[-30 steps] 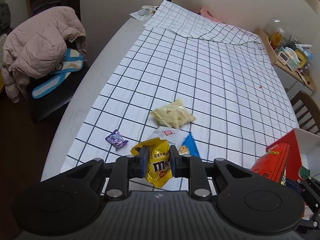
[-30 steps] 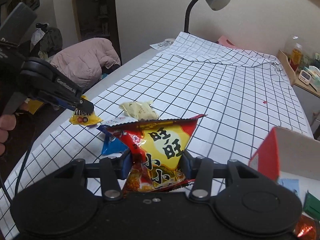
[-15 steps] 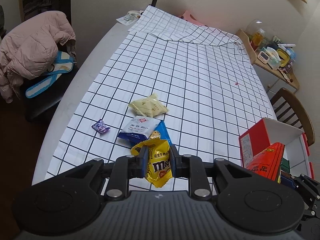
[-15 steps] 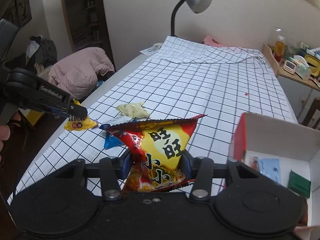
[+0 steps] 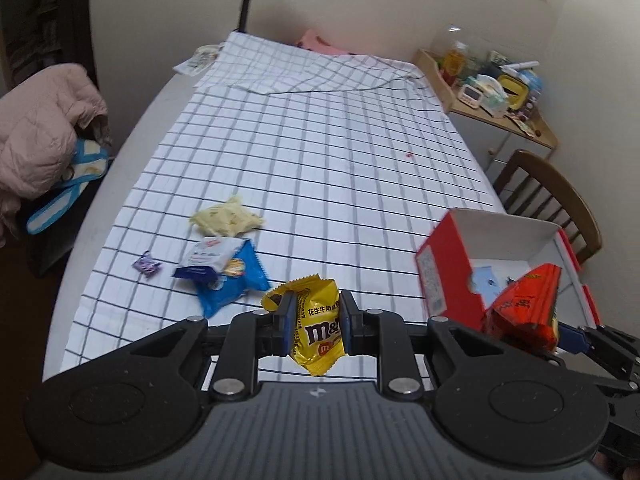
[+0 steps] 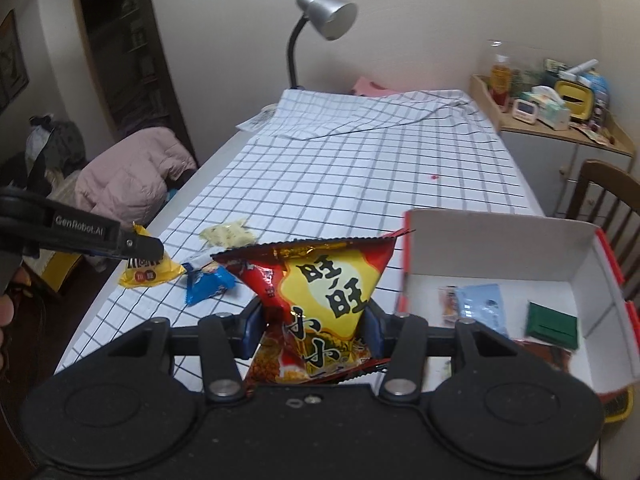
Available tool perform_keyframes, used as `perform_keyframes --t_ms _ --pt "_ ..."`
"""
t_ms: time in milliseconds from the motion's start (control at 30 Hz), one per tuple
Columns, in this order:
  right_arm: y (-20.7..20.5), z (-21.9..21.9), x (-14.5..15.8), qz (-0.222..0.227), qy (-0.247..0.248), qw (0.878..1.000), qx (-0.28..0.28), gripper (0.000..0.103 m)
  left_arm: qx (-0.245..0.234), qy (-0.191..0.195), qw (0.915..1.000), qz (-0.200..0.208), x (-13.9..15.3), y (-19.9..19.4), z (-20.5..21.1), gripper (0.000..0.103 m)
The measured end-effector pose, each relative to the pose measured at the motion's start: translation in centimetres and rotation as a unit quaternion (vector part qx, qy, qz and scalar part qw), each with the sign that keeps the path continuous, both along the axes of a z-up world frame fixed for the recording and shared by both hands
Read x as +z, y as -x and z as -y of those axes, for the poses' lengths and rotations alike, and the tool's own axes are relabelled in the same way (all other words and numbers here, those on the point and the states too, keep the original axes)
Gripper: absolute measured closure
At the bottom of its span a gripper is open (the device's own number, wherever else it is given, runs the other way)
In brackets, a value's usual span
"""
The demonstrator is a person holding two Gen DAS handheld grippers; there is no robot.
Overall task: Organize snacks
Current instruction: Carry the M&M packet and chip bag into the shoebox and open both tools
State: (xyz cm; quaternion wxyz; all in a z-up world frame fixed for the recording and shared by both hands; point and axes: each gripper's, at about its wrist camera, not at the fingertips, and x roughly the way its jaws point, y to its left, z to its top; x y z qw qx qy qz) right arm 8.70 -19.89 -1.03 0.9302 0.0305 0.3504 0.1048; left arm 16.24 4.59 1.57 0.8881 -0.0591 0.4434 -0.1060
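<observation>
My left gripper (image 5: 314, 326) is shut on a yellow M&M's bag (image 5: 316, 332) held above the checked tablecloth; from the right wrist view that bag (image 6: 150, 274) hangs at the left in the same gripper (image 6: 142, 246). My right gripper (image 6: 314, 334) is shut on a red and yellow snack bag (image 6: 320, 292), next to the red box (image 6: 500, 248) with white inside. That bag (image 5: 528, 312) shows at the right in the left wrist view, over the box (image 5: 448, 276). Several small packets (image 6: 480, 304) lie in the box.
On the cloth lie a pale yellow packet (image 5: 226, 218), a white and blue packet (image 5: 210, 258) over a blue one (image 5: 236, 284), and a small purple candy (image 5: 147, 265). A desk lamp (image 6: 324, 20) stands at the far end. A wooden chair (image 5: 548, 196) stands beside the box.
Both grippers have risen and moved right toward the red box, each still holding its bag. The box's inside has come into view.
</observation>
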Motion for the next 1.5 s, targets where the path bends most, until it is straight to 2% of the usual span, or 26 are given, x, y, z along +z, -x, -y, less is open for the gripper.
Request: perform_keyframes --t_ms 467,933,1133,1500 --pt "2.6 5.2 1.3 0.014 -0.007 0.997 -0.075 0.055 -0.1 0.022 0.9947 0.006 2.0 2.3 8.8 0.082" --pt "2.8 10.5 0.1 0.006 0.013 0.99 -0.143 0.055 -0.184 0.007 0.9828 0.005 1.5 2.3 17.6 0.082" --pt "1.7 13.1 -1.2 -0.007 0.018 0.986 -0.166 0.055 -0.189 -0.01 0.982 -0.002 0.1 0.5 19.9 0.082" --pt "-1.5 15.9 -3.1 -0.021 0.033 0.983 -0.179 0.055 -0.165 -0.036 0.9856 -0.01 -3.2 -3.3 22.5 0.082"
